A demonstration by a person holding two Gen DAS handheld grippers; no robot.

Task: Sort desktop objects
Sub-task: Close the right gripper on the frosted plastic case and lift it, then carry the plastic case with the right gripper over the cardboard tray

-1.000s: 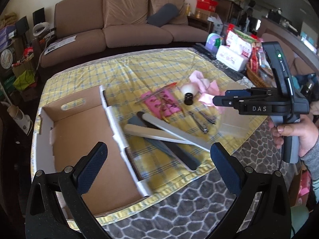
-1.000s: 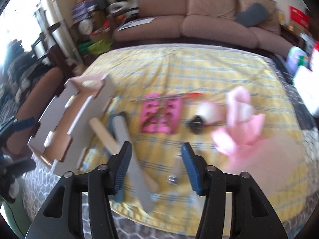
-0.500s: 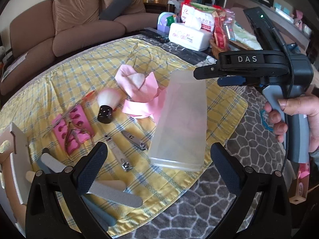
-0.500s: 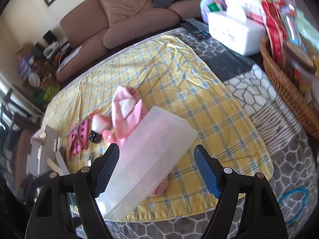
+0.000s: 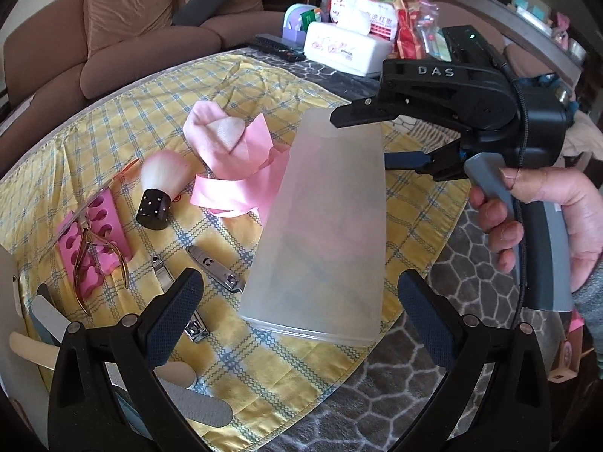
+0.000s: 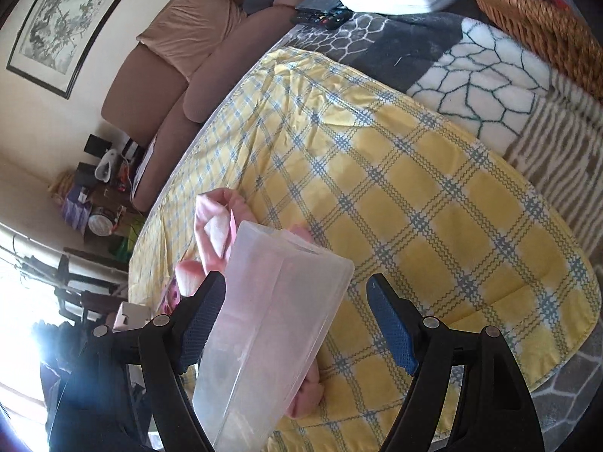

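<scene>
Yellow cloth (image 5: 124, 113) with blue-grey plaid, frosted clear box (image 5: 324, 226), pink ribbon (image 5: 233, 173), hot pink toe separator (image 5: 94, 233), grey honeycomb blanket (image 5: 377, 406), brown sofa (image 5: 124, 19).

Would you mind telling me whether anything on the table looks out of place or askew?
The translucent box lies partly on the pink ribbon, skewed to the yellow cloth's checks. Otherwise the tools are just scattered.

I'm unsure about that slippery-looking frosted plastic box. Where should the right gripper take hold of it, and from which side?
Judging by its shape, grip the frosted box across its narrow width near the far end, coming from above: the long side walls are flat and parallel. The right gripper, jaws just opened, already straddles that end without pressing it.
</scene>
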